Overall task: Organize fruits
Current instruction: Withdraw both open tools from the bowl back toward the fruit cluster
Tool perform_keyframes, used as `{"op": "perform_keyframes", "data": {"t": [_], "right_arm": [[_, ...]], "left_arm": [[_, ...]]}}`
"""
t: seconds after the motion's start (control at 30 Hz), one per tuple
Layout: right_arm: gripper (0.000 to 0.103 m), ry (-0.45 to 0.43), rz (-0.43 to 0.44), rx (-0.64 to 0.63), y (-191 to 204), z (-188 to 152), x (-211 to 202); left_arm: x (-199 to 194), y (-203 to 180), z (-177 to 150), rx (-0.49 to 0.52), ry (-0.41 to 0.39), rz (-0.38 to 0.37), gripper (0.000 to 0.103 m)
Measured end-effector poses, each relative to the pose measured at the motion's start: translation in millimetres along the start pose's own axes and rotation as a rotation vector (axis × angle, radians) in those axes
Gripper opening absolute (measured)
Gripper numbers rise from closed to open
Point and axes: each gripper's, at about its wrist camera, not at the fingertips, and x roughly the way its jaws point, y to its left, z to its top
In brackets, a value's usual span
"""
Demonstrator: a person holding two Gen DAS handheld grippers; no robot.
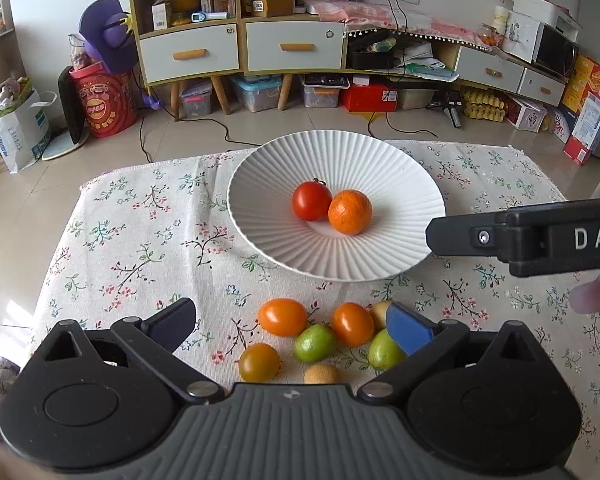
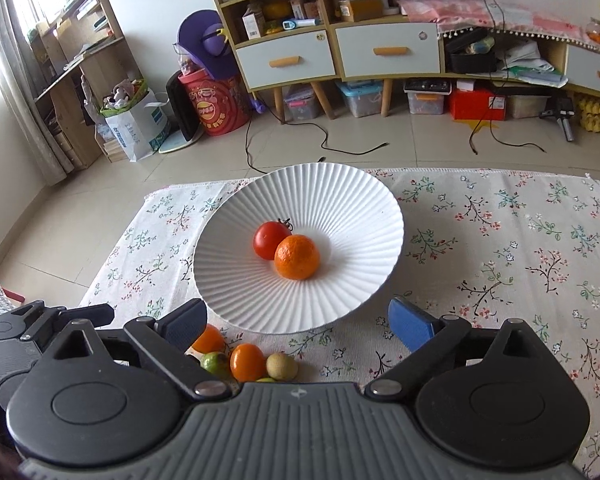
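Two fruits in the white plate (image 1: 400, 184), many more outside it.
Red tomato (image 1: 311, 201) touching orange (image 1: 350, 212) at plate's centre; small fruits (image 1: 312, 336) clustered just beside plate; left gripper (image 1: 292, 326) and right gripper (image 2: 298, 326) gaping, empty.

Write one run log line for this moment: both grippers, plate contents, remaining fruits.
left gripper: open, empty | right gripper: open, empty | white ribbed plate: red tomato, orange mandarin | small loose fruits: on floral cloth

A matt white ribbed ceramic plate (image 1: 400, 184) at my frame's centre, glossy smooth red tomato (image 1: 311, 201) beside a dimpled orange mandarin (image 1: 350, 212), woven floral cotton tablecloth (image 1: 140, 216) beneath, my matt black plastic left tongs (image 1: 290, 326) at the bottom, polished floor tiles (image 1: 204, 136) above.
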Motion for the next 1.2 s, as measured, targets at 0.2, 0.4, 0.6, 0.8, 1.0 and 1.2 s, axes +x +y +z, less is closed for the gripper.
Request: {"op": "perform_keyframes", "data": {"t": [0.2, 0.4, 0.6, 0.8, 1.0, 1.2], "right_arm": [[0.100, 0.007, -0.003, -0.010, 5.0, -10.0, -5.6], [0.100, 0.017, 0.004, -0.030, 9.7, -25.3, -8.8], [0.102, 0.018, 0.009, -0.038, 11.1, -39.6, -14.2], [0.102, 0.030, -0.009, -0.071, 9.6, -54.3, -16.3], [0.102, 0.032, -0.015, -0.106, 9.1, -64.1, -19.7], [0.102, 0.059, 0.004, -0.143, 16.6, -78.7, -16.9]], "left_arm": [[-9.5, 6.1, -9.6, -0.007, 0.033, 0.012, 0.096], [-15.6, 12.3, -22.2, -0.004, 0.040, 0.010, 0.096], [-17.5, 21.0, -40.0, -0.011, 0.055, -0.013, 0.096], [-18.7, 26.4, -58.9, -0.002, 0.082, -0.023, 0.096], [-21.9, 27.0, -74.0, 0.013, 0.098, -0.046, 0.096], [-25.2, 18.5, -86.1, 0.043, 0.105, -0.082, 0.096]]}}
